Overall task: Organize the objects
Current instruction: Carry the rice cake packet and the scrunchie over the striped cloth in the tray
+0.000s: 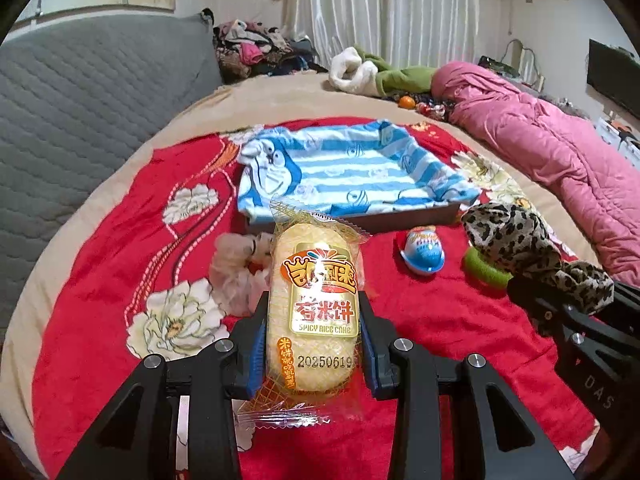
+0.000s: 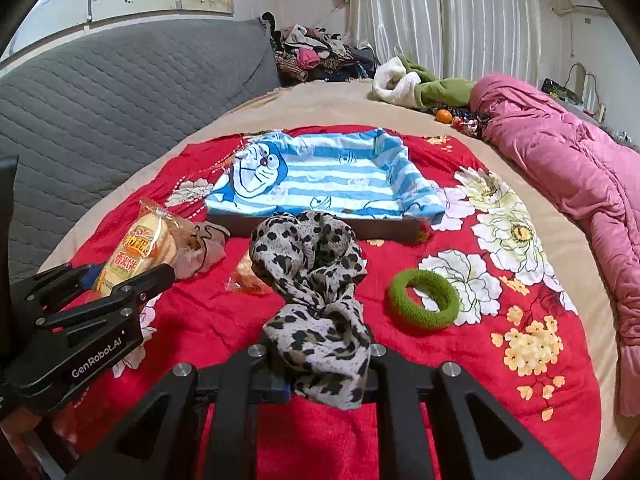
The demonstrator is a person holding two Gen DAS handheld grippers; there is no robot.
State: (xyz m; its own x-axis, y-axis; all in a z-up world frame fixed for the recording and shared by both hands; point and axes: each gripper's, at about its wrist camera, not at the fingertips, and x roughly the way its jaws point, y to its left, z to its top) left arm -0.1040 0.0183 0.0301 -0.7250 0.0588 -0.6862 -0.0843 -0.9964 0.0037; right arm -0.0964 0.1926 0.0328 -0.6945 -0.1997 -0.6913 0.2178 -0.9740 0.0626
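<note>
My left gripper (image 1: 314, 316) is shut on a yellow spicy rice cake packet (image 1: 314, 304), held above the red blanket; it also shows in the right wrist view (image 2: 138, 252). My right gripper (image 2: 320, 352) is shut on a leopard-print scrunchie (image 2: 316, 280), which also shows in the left wrist view (image 1: 520, 244). A brown tray lined with a blue striped Doraemon cloth (image 1: 352, 172) lies ahead of both grippers (image 2: 320, 176). A green hair ring (image 2: 424, 298), a blue egg-shaped toy (image 1: 423, 254) and a beige scrunchie (image 1: 236, 268) lie on the blanket.
A red flowered blanket (image 2: 500, 360) covers the bed. A pink quilt (image 2: 568, 168) lies on the right. A grey quilted headboard (image 2: 120, 92) stands at the left. Clothes (image 2: 316, 56) and a small orange (image 2: 443, 115) lie at the far end.
</note>
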